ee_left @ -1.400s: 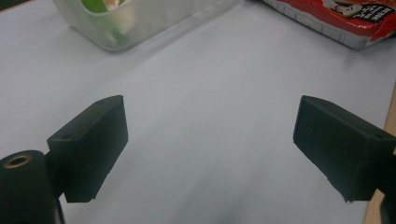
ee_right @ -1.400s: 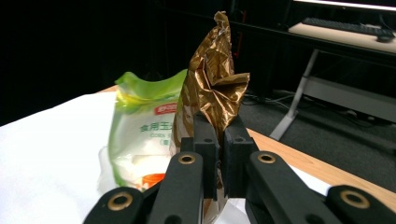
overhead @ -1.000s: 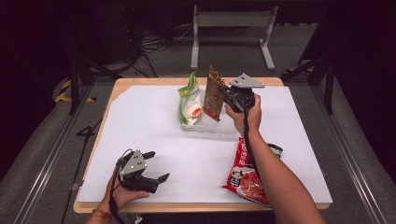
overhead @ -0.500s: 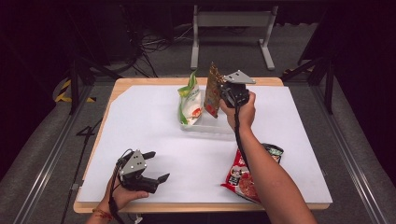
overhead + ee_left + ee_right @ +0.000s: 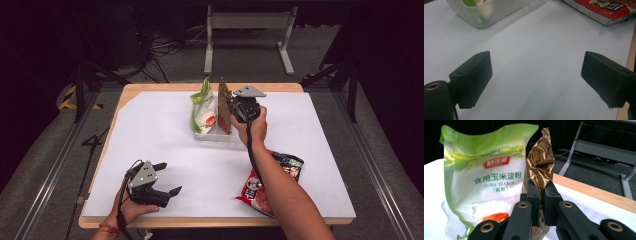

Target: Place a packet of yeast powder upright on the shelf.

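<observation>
A green and white corn starch bag (image 5: 484,182) stands upright in a clear plastic bin (image 5: 210,134) at the table's far middle. Right beside it stands a crinkled gold foil packet (image 5: 540,165), and my right gripper (image 5: 541,203) is shut on that packet's edge, just above the bin. From above, the gold packet (image 5: 224,102) sits between the green bag (image 5: 203,107) and my right gripper (image 5: 235,109). My left gripper (image 5: 167,178) rests near the front left of the table, jaws wide open over bare white surface (image 5: 536,75).
A red noodle packet (image 5: 272,180) lies flat at the front right, partly under the right forearm; its edge (image 5: 604,10) shows ahead of the left gripper. The bin's corner (image 5: 486,15) is far left there. Wooden table edges frame the white sheet.
The right hand has sunk a little with the gold packet, bringing it lower into the bin beside the green bag. The left gripper has stayed still.
</observation>
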`<state>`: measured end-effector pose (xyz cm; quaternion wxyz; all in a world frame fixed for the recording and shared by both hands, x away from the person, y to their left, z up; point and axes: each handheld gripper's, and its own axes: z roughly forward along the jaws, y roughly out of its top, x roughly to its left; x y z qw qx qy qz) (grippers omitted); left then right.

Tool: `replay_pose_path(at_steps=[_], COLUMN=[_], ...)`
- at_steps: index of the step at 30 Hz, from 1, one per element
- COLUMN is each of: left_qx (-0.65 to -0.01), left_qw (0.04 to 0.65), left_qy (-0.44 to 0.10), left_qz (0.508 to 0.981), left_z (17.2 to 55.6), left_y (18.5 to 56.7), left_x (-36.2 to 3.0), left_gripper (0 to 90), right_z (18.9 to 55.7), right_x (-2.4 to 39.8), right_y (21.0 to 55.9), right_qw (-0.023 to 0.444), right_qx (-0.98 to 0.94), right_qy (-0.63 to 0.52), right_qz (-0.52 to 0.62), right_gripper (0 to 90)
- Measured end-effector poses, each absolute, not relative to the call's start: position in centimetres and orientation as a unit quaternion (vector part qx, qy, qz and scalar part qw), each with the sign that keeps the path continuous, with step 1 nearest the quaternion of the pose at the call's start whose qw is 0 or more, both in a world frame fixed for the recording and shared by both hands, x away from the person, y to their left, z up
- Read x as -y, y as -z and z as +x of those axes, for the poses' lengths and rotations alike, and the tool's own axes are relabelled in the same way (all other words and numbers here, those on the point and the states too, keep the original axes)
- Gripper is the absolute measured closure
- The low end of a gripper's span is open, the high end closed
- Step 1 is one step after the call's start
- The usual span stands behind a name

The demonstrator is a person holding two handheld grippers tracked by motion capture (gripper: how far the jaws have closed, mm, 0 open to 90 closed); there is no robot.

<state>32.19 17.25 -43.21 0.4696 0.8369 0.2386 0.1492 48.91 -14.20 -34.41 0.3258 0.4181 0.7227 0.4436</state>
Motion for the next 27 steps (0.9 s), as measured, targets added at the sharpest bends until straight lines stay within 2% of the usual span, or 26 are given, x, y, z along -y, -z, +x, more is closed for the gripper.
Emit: replay_pose_path(at_steps=[27], left_qx=[-0.238], left_qw=[0.461], left_qy=[-0.151], left_qz=[0.842], left_z=[32.3], left_y=[43.3], left_x=[-17.1], left_gripper=[10.7], right_z=[47.5], right_x=[15.4], right_y=[34.8], right_qw=[0.297], right_qx=[-0.753], right_qy=[-0.440], right_qz=[0.389], right_gripper=[82.2])
